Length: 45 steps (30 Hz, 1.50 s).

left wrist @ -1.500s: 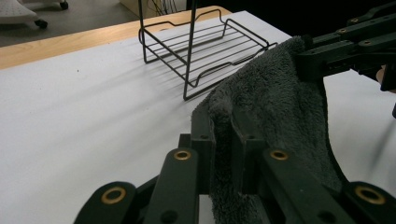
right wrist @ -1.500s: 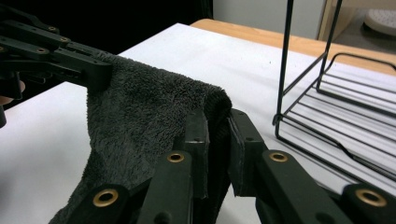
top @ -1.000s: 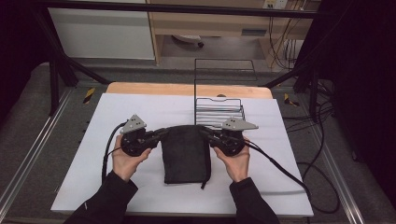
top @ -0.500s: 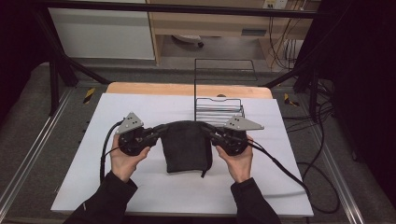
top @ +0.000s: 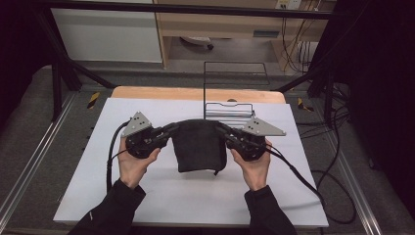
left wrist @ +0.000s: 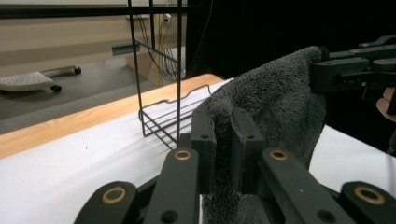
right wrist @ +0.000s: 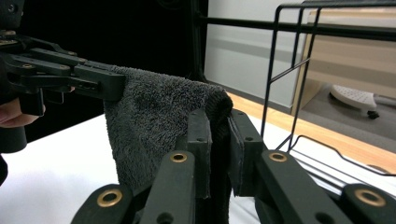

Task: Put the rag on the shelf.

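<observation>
A dark grey towel (top: 199, 145) hangs folded between my two grippers above the white table top (top: 161, 196), its lower edge low over the top. My left gripper (top: 172, 129) is shut on the towel's upper left corner. My right gripper (top: 221, 129) is shut on its upper right corner. In the left gripper view the towel (left wrist: 275, 107) stretches from my jaws across to the right gripper (left wrist: 327, 77). The right gripper view shows the towel (right wrist: 154, 121) running from my jaws to the left gripper (right wrist: 114, 86).
A black wire rack (top: 235, 93) stands at the back of the table, just behind the towel. Its wires rise close to both grippers (left wrist: 159, 70) (right wrist: 285, 70). Cables (top: 293, 171) trail off the table's right side.
Both grippers have lifted the towel and carried it a little away from me, toward the wire rack. Its lower edge has come up off the table.
</observation>
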Available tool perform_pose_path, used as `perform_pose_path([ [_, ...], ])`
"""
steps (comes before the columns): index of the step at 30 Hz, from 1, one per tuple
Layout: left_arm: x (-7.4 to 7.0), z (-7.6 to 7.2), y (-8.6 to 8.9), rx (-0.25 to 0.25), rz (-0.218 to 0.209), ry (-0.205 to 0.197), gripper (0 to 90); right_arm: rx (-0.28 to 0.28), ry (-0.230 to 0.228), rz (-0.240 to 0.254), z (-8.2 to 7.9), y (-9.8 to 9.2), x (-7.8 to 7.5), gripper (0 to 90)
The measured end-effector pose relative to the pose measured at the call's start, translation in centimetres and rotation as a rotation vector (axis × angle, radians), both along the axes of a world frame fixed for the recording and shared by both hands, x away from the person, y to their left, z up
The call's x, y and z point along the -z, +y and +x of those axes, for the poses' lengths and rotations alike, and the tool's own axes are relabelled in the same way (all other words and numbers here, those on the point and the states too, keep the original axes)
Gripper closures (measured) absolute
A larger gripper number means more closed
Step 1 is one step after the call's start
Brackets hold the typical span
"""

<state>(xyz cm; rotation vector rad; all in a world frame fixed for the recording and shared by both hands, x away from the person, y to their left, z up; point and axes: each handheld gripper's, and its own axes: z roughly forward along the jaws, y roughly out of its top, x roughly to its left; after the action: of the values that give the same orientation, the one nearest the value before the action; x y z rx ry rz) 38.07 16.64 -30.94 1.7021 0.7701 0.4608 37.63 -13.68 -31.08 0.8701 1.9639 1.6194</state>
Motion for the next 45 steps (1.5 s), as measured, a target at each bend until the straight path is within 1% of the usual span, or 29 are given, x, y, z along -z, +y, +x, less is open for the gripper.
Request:
perform_pose_path([
  [5,-0.8,0.3,-0.7,-0.004,-0.009,-0.024,81.1,0.016,-0.017,0.008,0.0,-0.4,-0.5,81.1],
  [8,-1.2,0.5,-1.1,-0.003,-0.014,-0.036,81.1,0.035,-0.042,0.008,0.0,-0.8,-1.2,81.2],
  [13,-1.8,0.7,-1.7,-0.002,-0.044,-0.052,81.1,0.053,-0.057,0.022,-0.1,-1.2,-1.6,81.2],
  [15,-2.1,0.8,-2.0,-0.003,-0.051,-0.061,81.1,0.064,-0.072,0.028,0.0,-1.5,-2.0,81.2],
  [17,-2.5,0.9,-2.3,-0.003,-0.056,-0.072,81.1,0.068,-0.075,0.033,-0.1,-1.6,-2.2,81.2],
  [19,-2.8,1.0,-2.6,0.0,-0.066,-0.082,81.1,0.08,-0.092,0.043,-0.1,-2.0,-2.8,81.2],
  [22,-3.2,1.1,-3.0,0.002,-0.078,-0.095,81.2,0.087,-0.101,0.047,-0.1,-2.2,-3.1,81.2],
  [23,-3.4,1.2,-3.1,0.001,-0.084,-0.099,81.2,0.095,-0.109,0.053,-0.1,-2.5,-3.4,81.2],
  [26,-3.8,1.3,-3.5,0.004,-0.094,-0.106,81.2,0.102,-0.119,0.057,-0.1,-2.7,-3.7,81.2],
  [28,-4.1,1.4,-3.8,0.006,-0.091,-0.114,81.2,0.113,-0.128,0.061,-0.1,-2.9,-4.1,81.2],
  [30,-4.4,1.5,-4.0,0.008,-0.101,-0.119,81.2,0.115,-0.134,0.06,-0.1,-3.1,-4.3,81.2],
  [33,-4.9,1.7,-4.4,0.009,-0.104,-0.133,81.2,0.126,-0.141,0.074,0.0,-3.4,-4.7,81.3],
  [35,-5.2,1.8,-4.7,0.011,-0.107,-0.138,81.2,0.141,-0.161,0.076,0.1,-3.6,-5.2,81.3],
  [38,-5.7,2.0,-5.0,0.012,-0.118,-0.151,81.3,0.148,-0.169,0.083,0.1,-3.8,-5.6,81.3],
  [39,-5.9,2.0,-5.1,0.013,-0.123,-0.154,81.2,0.154,-0.181,0.085,0.1,-4.0,-6.0,81.3],
  [41,-6.2,2.2,-5.4,0.017,-0.127,-0.16,81.2,0.159,-0.183,0.091,0.1,-4.1,-6.2,81.3],
  [42,-6.4,2.2,-5.5,0.018,-0.131,-0.163,81.3,0.167,-0.19,0.096,0.2,-4.4,-6.6,81.3],
  [45,-6.8,2.4,-5.9,0.019,-0.133,-0.174,81.2,0.173,-0.196,0.094,0.2,-4.5,-6.9,81.3],
])
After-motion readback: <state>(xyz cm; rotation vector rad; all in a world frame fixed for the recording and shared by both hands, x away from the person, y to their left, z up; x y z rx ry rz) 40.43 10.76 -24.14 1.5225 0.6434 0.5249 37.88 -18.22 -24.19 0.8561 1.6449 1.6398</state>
